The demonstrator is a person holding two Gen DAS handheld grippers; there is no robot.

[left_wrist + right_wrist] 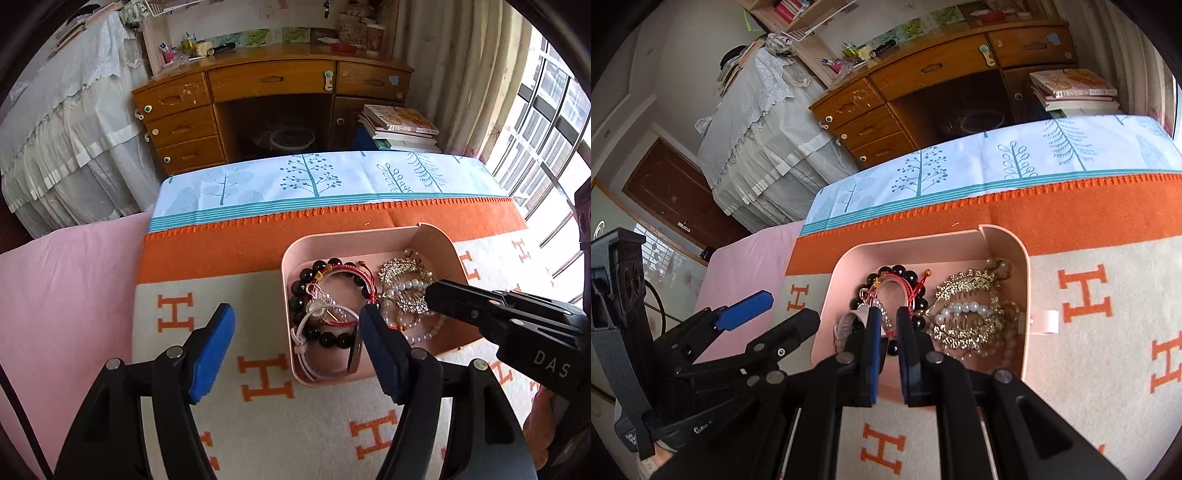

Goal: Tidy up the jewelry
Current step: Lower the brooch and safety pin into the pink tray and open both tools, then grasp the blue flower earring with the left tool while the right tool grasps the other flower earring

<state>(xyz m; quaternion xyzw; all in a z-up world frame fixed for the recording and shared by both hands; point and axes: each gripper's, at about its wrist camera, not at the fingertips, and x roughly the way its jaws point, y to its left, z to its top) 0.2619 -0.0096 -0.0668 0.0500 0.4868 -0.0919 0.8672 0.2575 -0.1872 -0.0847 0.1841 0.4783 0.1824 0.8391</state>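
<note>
My left tongs point(297, 345) hang spread and empty over the pink tray's point(291, 258) near edge. My right tongs point(887, 325) are pressed together above the tangled bracelets point(325, 310) inside. Risk, I judge: hooking one strand drags the whole knot out.

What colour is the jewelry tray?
Pale pink tray; clearest in the right wrist view.

Two close wrist views, steeply downward, both over the pink tray point(436, 236).
</note>
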